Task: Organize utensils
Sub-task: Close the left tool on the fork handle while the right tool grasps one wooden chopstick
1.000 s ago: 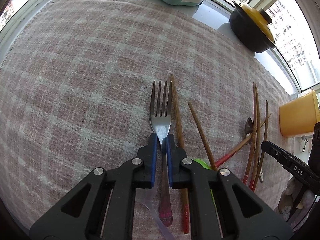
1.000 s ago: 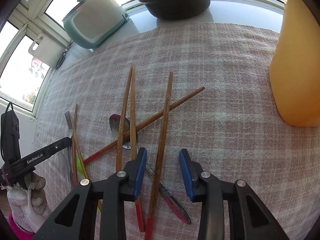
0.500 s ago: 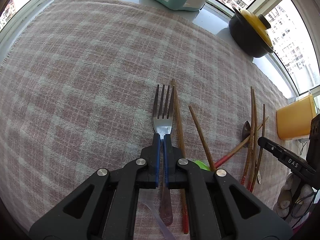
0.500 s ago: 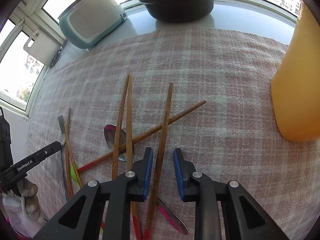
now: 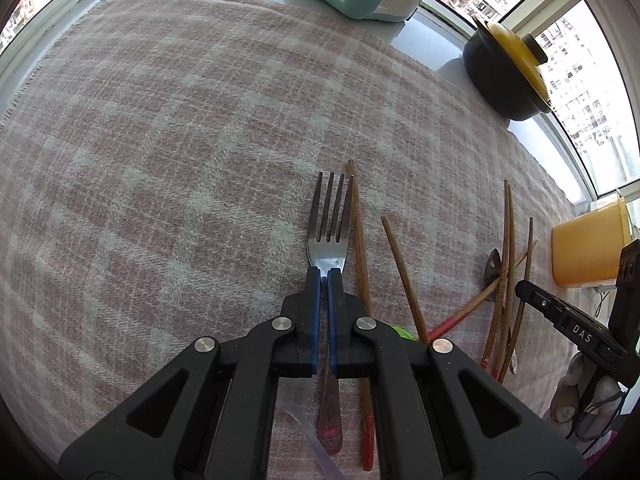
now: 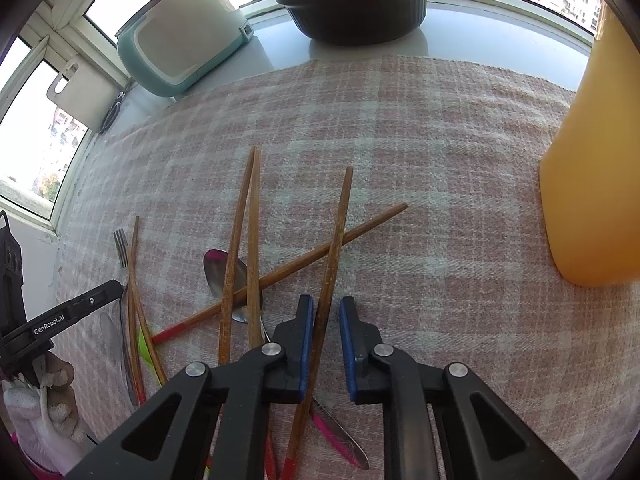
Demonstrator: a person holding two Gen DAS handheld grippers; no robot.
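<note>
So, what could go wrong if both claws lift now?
1. The left claw is shut on the fork, and a neighbouring chopstick lies against its tines; lifting may drag it along.
2. The right claw has just been closing around the long chopstick, yet a gap shows at one pad; lifting too early may drop it.
3. It crosses a diagonal chopstick, which may roll.

The steel fork's neck [image 5: 325, 264] is hidden between the left tongs [image 5: 324, 276]. The tall orange plastic container [image 6: 592, 160] is cut off at the frame's edge, and crossed chopsticks cover part of the steel spoon's bowl [image 6: 214, 268].
</note>
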